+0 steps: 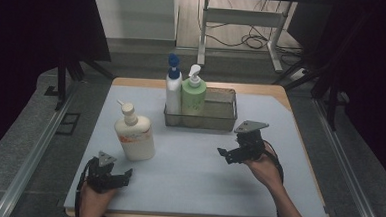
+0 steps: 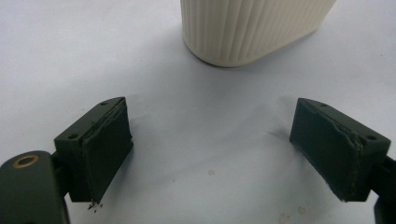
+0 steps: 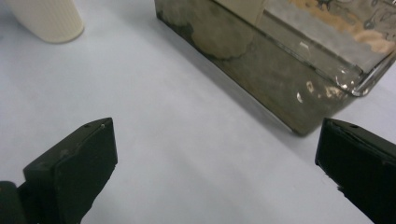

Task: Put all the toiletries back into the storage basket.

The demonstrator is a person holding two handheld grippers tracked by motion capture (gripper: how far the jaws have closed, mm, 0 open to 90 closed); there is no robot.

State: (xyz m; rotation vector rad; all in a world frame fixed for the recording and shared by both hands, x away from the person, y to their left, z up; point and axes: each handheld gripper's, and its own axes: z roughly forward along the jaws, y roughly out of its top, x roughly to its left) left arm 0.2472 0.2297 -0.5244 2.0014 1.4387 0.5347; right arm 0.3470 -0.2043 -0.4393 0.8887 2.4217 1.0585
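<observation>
A cream pump bottle (image 1: pixel 135 135) with an orange label stands upright on the pale mat, left of centre. Behind it a metal wire basket (image 1: pixel 223 121) holds a white bottle with a blue pump (image 1: pixel 173 90) and a green bottle with a white pump (image 1: pixel 193 96). My left gripper (image 1: pixel 117 177) sits low at the front left, open and empty. In its own view the left gripper (image 2: pixel 229 149) faces the cream bottle's ribbed base (image 2: pixel 247 28) a short way ahead. My right gripper (image 1: pixel 228 155) hovers open just in front of the basket's right end. The right gripper (image 3: pixel 224 163) view shows the basket's wall (image 3: pixel 280 70) close ahead.
The mat (image 1: pixel 197 179) covers a wooden table (image 1: pixel 303 159) whose edges show at the back and right. The basket's right half holds nothing. In the right gripper view the cream bottle (image 3: pixel 46 21) stands far to the upper left. Metal rails and dark curtains flank the table.
</observation>
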